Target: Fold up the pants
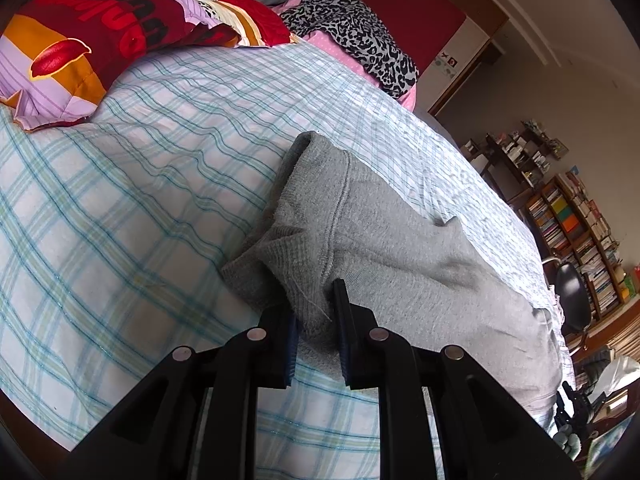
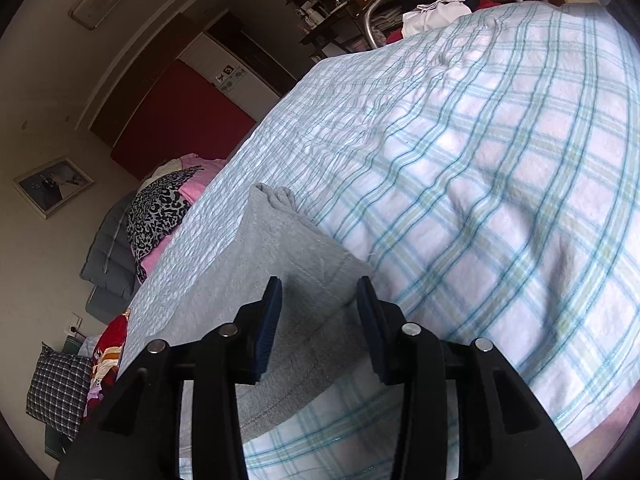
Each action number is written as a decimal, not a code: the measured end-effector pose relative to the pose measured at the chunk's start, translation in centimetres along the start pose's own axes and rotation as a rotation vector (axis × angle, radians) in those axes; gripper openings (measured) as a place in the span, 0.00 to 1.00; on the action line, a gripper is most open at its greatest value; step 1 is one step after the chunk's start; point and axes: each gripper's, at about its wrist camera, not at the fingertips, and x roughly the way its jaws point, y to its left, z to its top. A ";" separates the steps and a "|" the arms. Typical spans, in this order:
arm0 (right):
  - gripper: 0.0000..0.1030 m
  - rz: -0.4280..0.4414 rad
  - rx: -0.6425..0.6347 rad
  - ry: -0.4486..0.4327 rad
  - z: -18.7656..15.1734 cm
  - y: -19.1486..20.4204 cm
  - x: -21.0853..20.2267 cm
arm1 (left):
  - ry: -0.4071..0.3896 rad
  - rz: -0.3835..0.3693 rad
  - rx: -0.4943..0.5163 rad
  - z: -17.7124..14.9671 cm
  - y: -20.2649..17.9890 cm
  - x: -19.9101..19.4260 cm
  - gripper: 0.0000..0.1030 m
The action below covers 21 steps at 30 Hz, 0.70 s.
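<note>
Grey sweatpants (image 1: 400, 248) lie folded on a bed covered by a blue-green plaid sheet (image 1: 140, 200). In the left wrist view, my left gripper (image 1: 314, 300) is shut on a bunched near corner of the pants, and fabric bulges between its dark pads. In the right wrist view the pants (image 2: 280, 248) stretch away from me as a long grey strip. My right gripper (image 2: 318, 284) stands open over their near end. The fabric lies between and below its fingers, and the pads do not press on it.
A colourful red and purple pillow (image 1: 100, 40) and a leopard-print garment (image 1: 360, 28) lie at the head of the bed. A bookshelf (image 1: 572, 232) and a black chair (image 1: 572, 288) stand beyond the bed's edge. A checked cushion (image 2: 60, 388) sits low on the left.
</note>
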 end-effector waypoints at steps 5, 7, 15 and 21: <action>0.53 0.074 0.098 0.010 0.4 -1.8 0.2 | -0.001 0.003 0.011 0.0 -0.1 0.1 0.16; 0.53 0.107 0.100 0.016 0.9 -1.6 0.7 | -0.001 0.003 0.011 0.0 -0.1 0.1 0.16; 0.22 0.027 -0.096 -0.041 2.0 2.3 1.3 | 0.000 0.007 0.019 0.3 -0.2 0.2 0.16; 0.20 0.016 -0.245 -0.109 1.3 6.0 -2.3 | -0.029 0.001 0.039 1.8 -0.4 -0.4 0.16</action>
